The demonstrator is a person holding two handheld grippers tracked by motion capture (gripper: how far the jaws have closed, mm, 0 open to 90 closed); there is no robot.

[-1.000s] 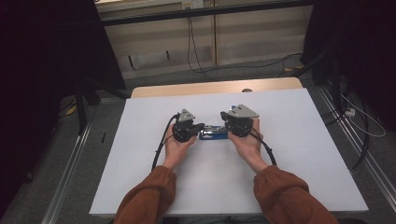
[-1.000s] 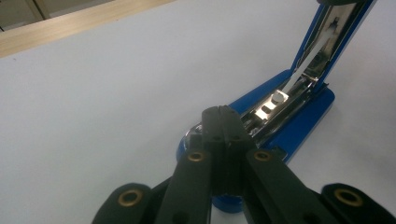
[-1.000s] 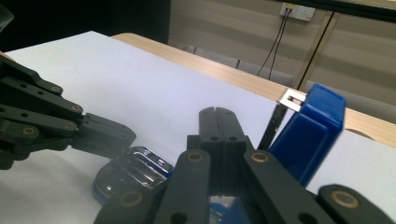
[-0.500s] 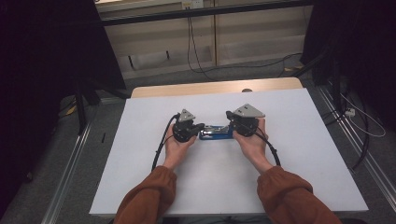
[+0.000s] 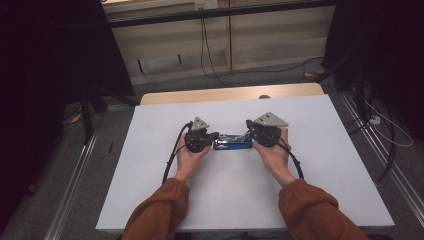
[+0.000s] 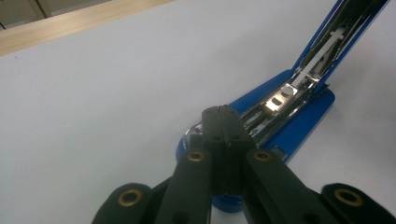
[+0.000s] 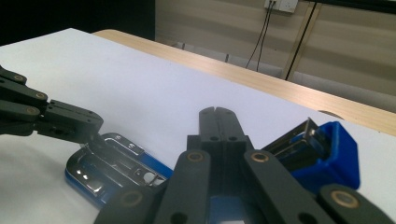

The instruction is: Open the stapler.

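Note:
A blue stapler (image 5: 232, 142) lies on the white tabletop (image 5: 230, 200) between my two grippers, its top arm (image 6: 345, 32) swung up off the base (image 6: 306, 116). The left gripper (image 5: 214, 136) is shut, and its joined tips (image 6: 222, 112) rest on the base's front end next to the metal plate. The right gripper (image 5: 248, 135) is also shut with nothing between its jaws. Its tips (image 7: 218, 112) stand over the stapler's middle, with the raised blue arm (image 7: 334, 149) to their right. The base's metal plate (image 7: 112, 161) lies at lower left, under the left gripper (image 7: 88, 125).
A strip of bare wood (image 5: 230, 93) runs along the table's far edge. Behind it are a pale wall panel and hanging cables (image 5: 205, 45). More cables (image 5: 385, 135) lie on the floor at the right. Metal rails (image 5: 75, 190) flank the table.
The right hand has shifted slightly to the right at the stapler's end. The left hand and the stapler have stayed where they were.

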